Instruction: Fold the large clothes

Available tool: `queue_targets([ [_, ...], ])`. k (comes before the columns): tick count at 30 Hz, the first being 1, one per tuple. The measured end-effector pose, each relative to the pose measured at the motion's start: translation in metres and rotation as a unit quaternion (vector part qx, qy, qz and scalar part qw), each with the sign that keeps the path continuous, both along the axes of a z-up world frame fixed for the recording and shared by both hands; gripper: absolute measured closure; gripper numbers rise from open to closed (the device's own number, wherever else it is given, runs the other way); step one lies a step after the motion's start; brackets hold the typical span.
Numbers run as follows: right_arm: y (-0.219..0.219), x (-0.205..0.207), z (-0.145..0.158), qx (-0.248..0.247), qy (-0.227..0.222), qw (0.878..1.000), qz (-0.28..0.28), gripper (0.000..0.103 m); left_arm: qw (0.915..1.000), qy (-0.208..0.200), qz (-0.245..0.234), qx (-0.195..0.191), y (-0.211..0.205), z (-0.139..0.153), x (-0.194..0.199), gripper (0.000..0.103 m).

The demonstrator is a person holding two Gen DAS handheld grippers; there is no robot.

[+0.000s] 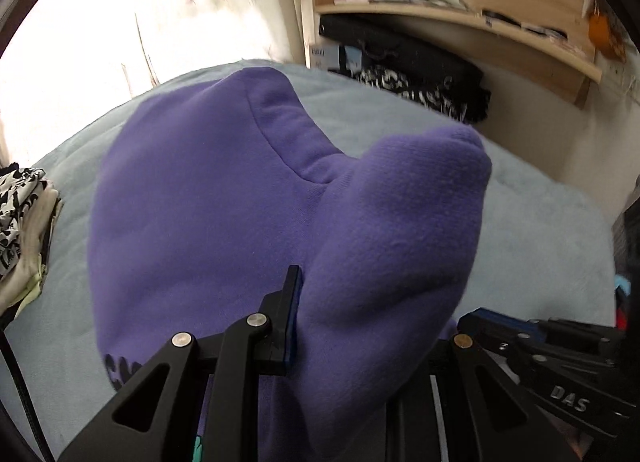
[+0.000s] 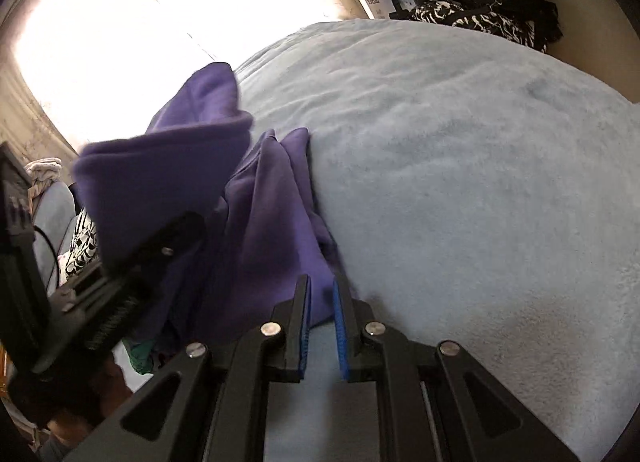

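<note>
A purple sweatshirt (image 1: 208, 201) lies partly lifted over a light blue blanket (image 1: 532, 246). My left gripper (image 1: 328, 294) is shut on a thick bunched fold of it; only the left finger (image 1: 290, 314) shows, since cloth covers the other. Black lettering shows at the hem. In the right wrist view the sweatshirt (image 2: 264, 221) trails along the blanket (image 2: 480, 181). Its edge sits pinched between the narrow-set pads of my right gripper (image 2: 320, 302). The left gripper (image 2: 132, 262) is close by on the left, holding up a flap. The right gripper (image 1: 560, 362) shows at the lower right of the left wrist view.
A pile of folded black-and-white patterned clothes (image 1: 20, 229) sits at the bed's left edge. Beyond the bed lie a black bag and a patterned garment (image 1: 420, 77) under a wooden shelf (image 1: 460, 17) with boxes. A bright curtained window (image 1: 140, 13) is behind.
</note>
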State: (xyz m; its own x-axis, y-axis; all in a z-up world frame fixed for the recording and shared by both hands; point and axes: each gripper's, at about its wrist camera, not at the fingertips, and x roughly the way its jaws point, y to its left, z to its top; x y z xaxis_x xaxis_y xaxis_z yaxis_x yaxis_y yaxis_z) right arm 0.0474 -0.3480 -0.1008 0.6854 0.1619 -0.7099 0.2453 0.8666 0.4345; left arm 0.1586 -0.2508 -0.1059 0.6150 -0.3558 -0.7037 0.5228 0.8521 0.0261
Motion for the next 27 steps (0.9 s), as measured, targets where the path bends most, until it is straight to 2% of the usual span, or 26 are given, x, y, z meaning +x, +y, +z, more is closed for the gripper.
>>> queue_targets([
  [4,0.0,0.006,-0.005,0.003,0.008,1.0,0.001,0.092,0.9995,-0.001,-0.002,0.031,-0.013,-0.017,0.001,0.085],
  [10,-0.003,0.005,-0.009,0.006,0.011,1.0,-0.002,0.092,0.9983,-0.001,-0.005,0.058,-0.02,-0.033,0.005,0.085],
  [15,-0.002,0.004,-0.007,0.001,0.012,1.0,-0.002,0.092,0.9981,0.0,-0.009,0.061,-0.018,-0.032,0.007,0.084],
  [18,-0.003,0.002,0.0,0.005,0.009,1.0,0.003,0.092,0.9985,0.012,-0.016,0.05,-0.013,-0.023,0.01,0.08],
  [21,-0.005,0.005,0.017,0.007,-0.004,1.0,0.018,0.092,0.9987,0.022,-0.032,0.034,-0.01,-0.015,0.01,0.067],
  [22,-0.006,0.007,0.024,0.003,-0.008,1.0,0.024,0.091,0.9982,0.03,-0.046,0.025,-0.008,-0.013,0.01,0.058],
  [23,-0.006,0.01,0.03,0.0,-0.012,0.999,0.032,0.082,0.9974,0.037,-0.058,0.017,-0.007,-0.012,0.01,0.043],
  [25,-0.006,0.013,0.04,-0.002,-0.02,0.999,0.04,0.067,0.9938,0.058,-0.094,-0.016,-0.002,-0.006,0.007,0.024],
  [27,-0.006,0.017,0.05,-0.005,-0.027,0.999,0.046,0.065,0.992,0.06,-0.104,-0.037,0.003,0.0,0.004,0.02],
])
